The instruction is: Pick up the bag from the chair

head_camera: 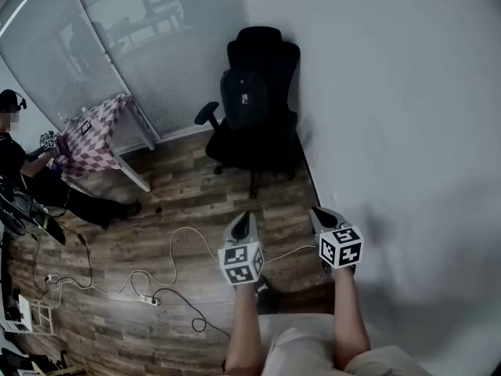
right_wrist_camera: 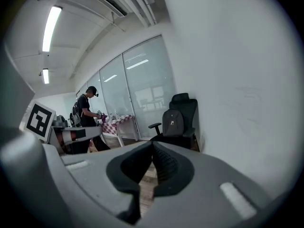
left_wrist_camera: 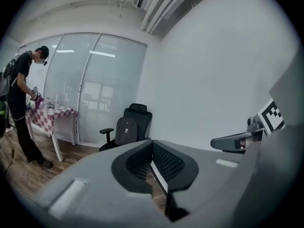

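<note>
**Head view, looking steeply down.** The left gripper (head_camera: 241,219) and the right gripper (head_camera: 317,212) are held side by side above the wooden floor (head_camera: 188,194). The jaws of each are pressed together with nothing between them, and both gripper views show the same closed, empty jaws.

The bag (head_camera: 244,100), a dark backpack, stands upright on the seat of the chair (head_camera: 270,53), a black office model. It leans against the backrest, slightly left of the backrest's middle.

The chair stands in the floor's far corner, where the glass partition (head_camera: 156,45) meets the white wall (head_camera: 391,92), well apart from both grippers.

Near the floor's left edge, a person (head_camera: 23,163) stands at a table (head_camera: 98,131) covered with a checked cloth. White cables (head_camera: 176,249) and a power strip (head_camera: 146,298) lie on the floor near the left gripper.
</note>
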`<state>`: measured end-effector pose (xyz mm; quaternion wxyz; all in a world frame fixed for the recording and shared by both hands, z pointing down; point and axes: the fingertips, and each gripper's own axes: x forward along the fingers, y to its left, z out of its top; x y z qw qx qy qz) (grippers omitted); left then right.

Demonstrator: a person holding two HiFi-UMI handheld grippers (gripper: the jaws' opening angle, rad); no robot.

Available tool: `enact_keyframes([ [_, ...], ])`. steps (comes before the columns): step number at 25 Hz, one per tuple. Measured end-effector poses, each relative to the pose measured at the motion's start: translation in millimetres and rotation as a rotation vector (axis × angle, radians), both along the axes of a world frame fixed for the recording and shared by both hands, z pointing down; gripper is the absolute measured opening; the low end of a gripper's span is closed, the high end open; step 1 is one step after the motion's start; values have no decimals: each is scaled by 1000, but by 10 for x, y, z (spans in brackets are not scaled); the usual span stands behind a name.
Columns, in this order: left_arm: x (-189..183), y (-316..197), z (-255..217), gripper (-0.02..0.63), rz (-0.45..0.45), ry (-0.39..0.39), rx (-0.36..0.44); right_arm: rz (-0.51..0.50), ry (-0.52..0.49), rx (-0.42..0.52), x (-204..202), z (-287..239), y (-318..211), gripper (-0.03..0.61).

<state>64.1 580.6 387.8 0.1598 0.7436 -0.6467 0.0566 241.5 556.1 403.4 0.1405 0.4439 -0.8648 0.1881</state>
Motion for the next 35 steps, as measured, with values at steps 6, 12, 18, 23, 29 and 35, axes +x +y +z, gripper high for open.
enact_keyframes([
  [6,-522,-718,-165,6,12,-31,11,31,-17,-56,-445,-5,-725,2],
  [12,-1030,-1157,-78,6,54,-19,-18,-10,-11,-49,-1132,49,-1171,2],
  [18,-1391,-1489,129,6,49,-1,-52,-45,28,-55,-1499,194,-1444,2],
  [23,-1451,-1803,200,6,74,-4,-64,-33,35,-59,-1607,222,-1801,1],
  [29,-1684,-2309,113,6,62,-22,-49,-58,39,-42,-1824,168,-2430,2],
  [35,-1975,-3034,28,6,10,-37,-42,-81,6,-36,-2059,116,-3280,2],
])
